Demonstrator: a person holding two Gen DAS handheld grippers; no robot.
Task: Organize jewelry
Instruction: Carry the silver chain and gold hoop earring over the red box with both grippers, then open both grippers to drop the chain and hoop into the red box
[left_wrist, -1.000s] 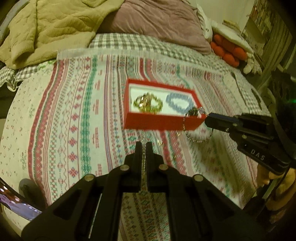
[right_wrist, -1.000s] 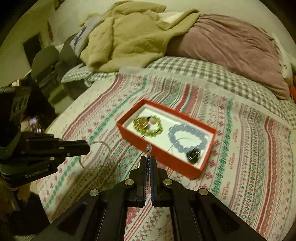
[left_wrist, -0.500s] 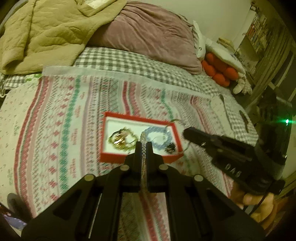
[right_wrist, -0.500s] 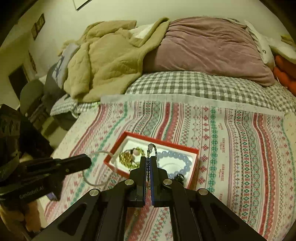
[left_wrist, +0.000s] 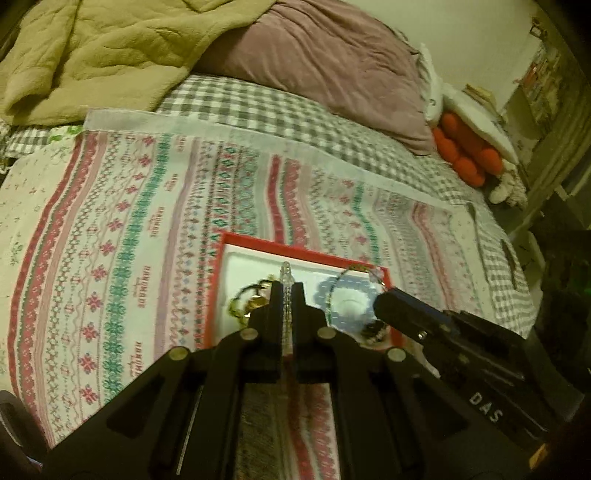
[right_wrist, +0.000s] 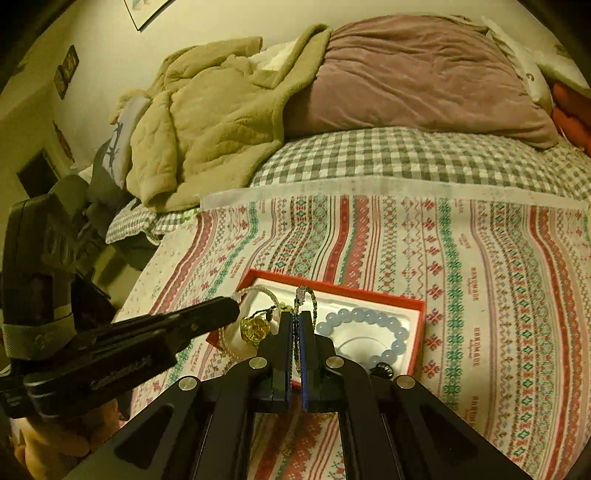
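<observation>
A bedroom: a bed (right_wrist: 406, 162) under a striped patterned cloth (right_wrist: 480, 280), with a tan blanket (right_wrist: 207, 122) and mauve pillow (right_wrist: 417, 77) behind. On the cloth sits a red jewelry box (right_wrist: 419, 332) holding a pale blue bead bracelet (right_wrist: 373, 317) and a gold piece (right_wrist: 255, 328).

The left hand-held gripper (left_wrist: 285, 295) is clamped narrow on a clear beaded chain (left_wrist: 286, 273); the right hand-held gripper (right_wrist: 295, 325) is pinched on a thin beaded strand (right_wrist: 308, 295). Both hover just above the box's near side, their loops hanging over the white lining.

To do this well, lower each strand slowly onto free lining, clear of the bracelet, then release.
</observation>
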